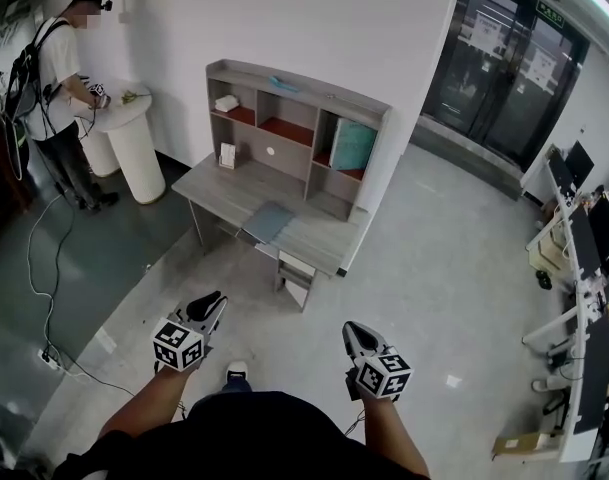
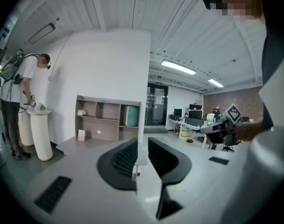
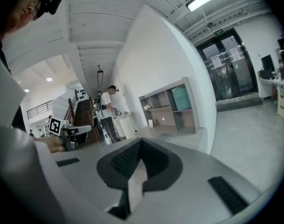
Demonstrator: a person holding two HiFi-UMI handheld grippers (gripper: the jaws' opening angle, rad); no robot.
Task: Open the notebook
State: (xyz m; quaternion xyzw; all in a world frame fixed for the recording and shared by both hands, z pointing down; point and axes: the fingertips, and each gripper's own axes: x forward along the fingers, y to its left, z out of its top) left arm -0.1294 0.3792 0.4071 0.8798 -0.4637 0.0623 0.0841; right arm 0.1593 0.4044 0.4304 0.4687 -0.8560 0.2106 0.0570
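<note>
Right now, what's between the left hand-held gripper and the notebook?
Head view: only bare floor up to the desk; nothing else between the left hand-held gripper and the notebook.

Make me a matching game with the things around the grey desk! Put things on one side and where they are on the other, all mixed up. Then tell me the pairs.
Things:
1. flat blue-grey notebook
2. teal book-like slab
3. small white card
4. white round pedestal table

Places:
A. right in front of the standing person
B. lying flat on top of the grey desk
C. in the right-hand cubby of the shelf unit
D. standing on the desk at the shelf unit's left end

Pairs: 1-B, 2-C, 3-D, 4-A
</note>
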